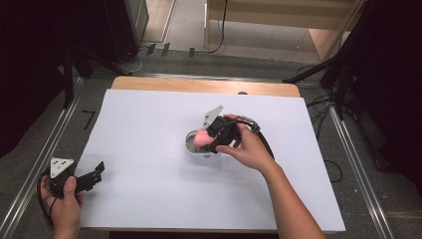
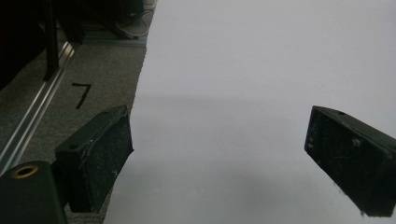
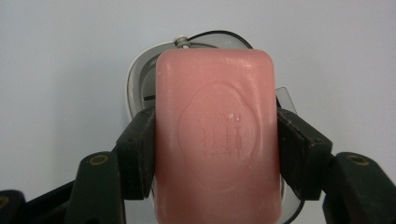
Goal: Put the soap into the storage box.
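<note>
Pink soap bar, one only, sat clamped between the right gripper jaws above one grey dish mid-table. Its embossed stamp we read in the right gripper view. Left gripper gaped, holding nothing.

Open white surface lies between my hands; the grey dish mid-surface is the sole obstacle.

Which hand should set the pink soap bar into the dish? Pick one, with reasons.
Right. The right gripper already clamps the pink rectangular soap bar directly over the grey oval soap dish. The left gripper rests open at the table's near-left edge, holding nothing.
</note>
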### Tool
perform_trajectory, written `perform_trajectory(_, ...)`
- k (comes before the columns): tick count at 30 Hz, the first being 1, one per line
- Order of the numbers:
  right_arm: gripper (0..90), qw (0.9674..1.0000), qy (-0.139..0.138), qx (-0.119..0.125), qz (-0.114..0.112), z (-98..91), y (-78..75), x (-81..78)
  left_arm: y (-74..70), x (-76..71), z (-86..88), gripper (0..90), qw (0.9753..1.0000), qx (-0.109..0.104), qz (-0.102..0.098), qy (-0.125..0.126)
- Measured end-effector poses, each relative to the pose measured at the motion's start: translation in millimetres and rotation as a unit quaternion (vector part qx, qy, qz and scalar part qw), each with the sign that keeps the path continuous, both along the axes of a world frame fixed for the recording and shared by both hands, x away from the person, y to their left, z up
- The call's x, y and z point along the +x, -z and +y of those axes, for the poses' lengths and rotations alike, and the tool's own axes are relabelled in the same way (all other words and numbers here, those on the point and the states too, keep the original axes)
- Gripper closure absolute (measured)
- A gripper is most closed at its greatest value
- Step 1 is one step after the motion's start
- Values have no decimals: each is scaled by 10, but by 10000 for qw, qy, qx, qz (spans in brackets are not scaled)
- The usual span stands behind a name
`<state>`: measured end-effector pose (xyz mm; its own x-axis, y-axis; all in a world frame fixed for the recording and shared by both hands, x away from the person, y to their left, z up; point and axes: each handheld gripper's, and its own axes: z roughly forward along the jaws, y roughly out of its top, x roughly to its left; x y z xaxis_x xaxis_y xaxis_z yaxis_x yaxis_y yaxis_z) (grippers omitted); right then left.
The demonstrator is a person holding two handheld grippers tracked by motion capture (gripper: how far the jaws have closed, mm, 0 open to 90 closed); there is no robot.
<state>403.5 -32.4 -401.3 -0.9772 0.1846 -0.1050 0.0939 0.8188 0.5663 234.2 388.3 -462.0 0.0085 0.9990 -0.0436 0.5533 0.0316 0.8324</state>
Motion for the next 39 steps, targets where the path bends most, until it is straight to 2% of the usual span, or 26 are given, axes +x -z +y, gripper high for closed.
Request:
perform_trajectory(2,377,10000,18,6,23,3,5,-4,-1,0,1,81,10000,6,4,8)
perform_trajectory(5,311,9997,96,200,-43,-5,-39,-17,0,-1,0,81,10000,-1,0,0)
perform_trajectory(11,314,9992,292,280,-16,-69,-75,-42,-1,-1,0,81,10000,0,-5,0)
perform_trajectory(18,293,9967,620,513,81,-267,-78,-40,-1,0,0,81,10000,6,1,6)
perform_trajectory(20,276,9952,793,565,93,-365,-68,-48,0,0,0,81,10000,19,2,8)
perform_trajectory(24,264,9936,931,630,117,-467,-54,-53,1,1,-1,81,10000,27,-2,11)
perform_trajectory(25,244,9918,1080,679,118,-546,-47,-61,1,1,-1,81,10000,25,-9,18)
perform_trajectory(28,219,9903,1154,757,147,-607,-42,-66,1,1,-1,81,10000,26,-8,18)
perform_trajectory(30,179,9876,1297,869,160,-672,-32,-74,1,1,-1,81,10000,29,-3,17)
perform_trajectory(32,155,9865,1390,857,77,-731,-17,-96,1,1,-1,81,10000,27,-2,18)
perform_trajectory(33,145,9848,1471,912,162,-778,-3,-106,1,1,-1,81,10000,31,-2,18)
perform_trajectory(39,134,9821,1578,1000,230,-915,33,-139,1,1,-1,81,10000,27,1,17)
